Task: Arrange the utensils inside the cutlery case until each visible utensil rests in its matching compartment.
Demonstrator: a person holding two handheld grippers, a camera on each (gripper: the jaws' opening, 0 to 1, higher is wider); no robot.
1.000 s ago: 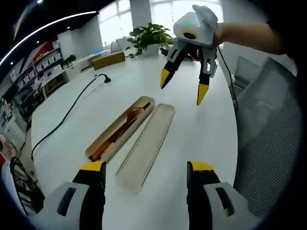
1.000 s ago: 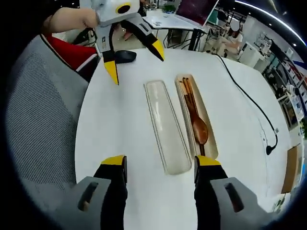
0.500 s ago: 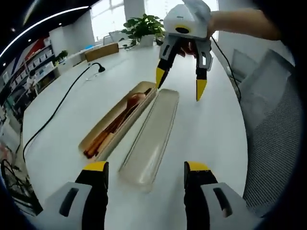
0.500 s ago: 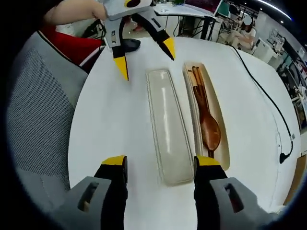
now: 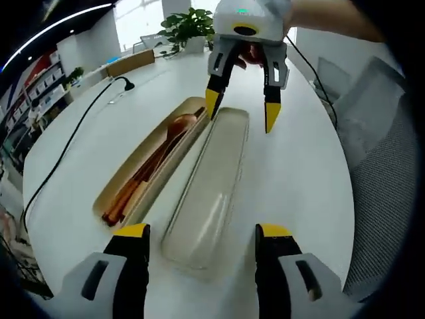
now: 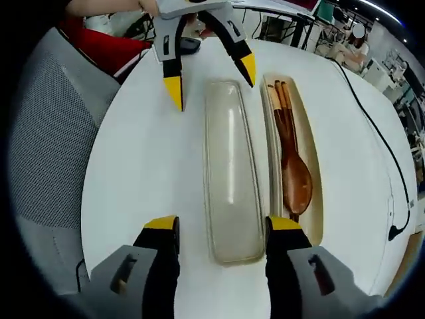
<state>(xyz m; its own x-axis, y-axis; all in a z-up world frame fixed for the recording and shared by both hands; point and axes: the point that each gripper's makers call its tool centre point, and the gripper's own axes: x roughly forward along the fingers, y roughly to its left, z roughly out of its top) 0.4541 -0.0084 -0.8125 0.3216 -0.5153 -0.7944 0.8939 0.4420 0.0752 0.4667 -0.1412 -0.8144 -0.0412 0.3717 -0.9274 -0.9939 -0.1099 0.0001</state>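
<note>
While both claws hover over the white counter (image 5: 299, 173), each stands with its jaws apart and nothing between them. In the left gripper view the left claw (image 5: 202, 232) rises from the bottom edge, its yellow-tipped jaws straddling the near end of the translucent lid (image 5: 209, 186); the right claw (image 5: 239, 109) enters from the top, held by a person's hand, with its jaws spread above the far end of that lid. In the right gripper view the arrangement is mirrored: the right claw (image 6: 219, 226) frames the near end of the lid (image 6: 229, 166), and the left claw (image 6: 212, 80) hangs over the far end.

Just beside the lid, and parallel to it, lies the open cutlery case (image 5: 119, 183) (a long beige tray with rounded ends), seen also in the right gripper view (image 6: 319, 179). Inside it rest a wooden spoon (image 6: 297, 179) and a pair of wooden chopsticks (image 6: 282, 106); whether a divider separates them into compartments cannot be told, since the utensils partly overlap. In the left gripper view the spoon (image 5: 176, 129) points its bowl toward the far end.

Further out, a black cable (image 5: 73, 143) crosses the counter, a grey mesh chair (image 6: 46, 133) stands at its edge, and a potted plant (image 5: 186, 23) sits at the far side.
</note>
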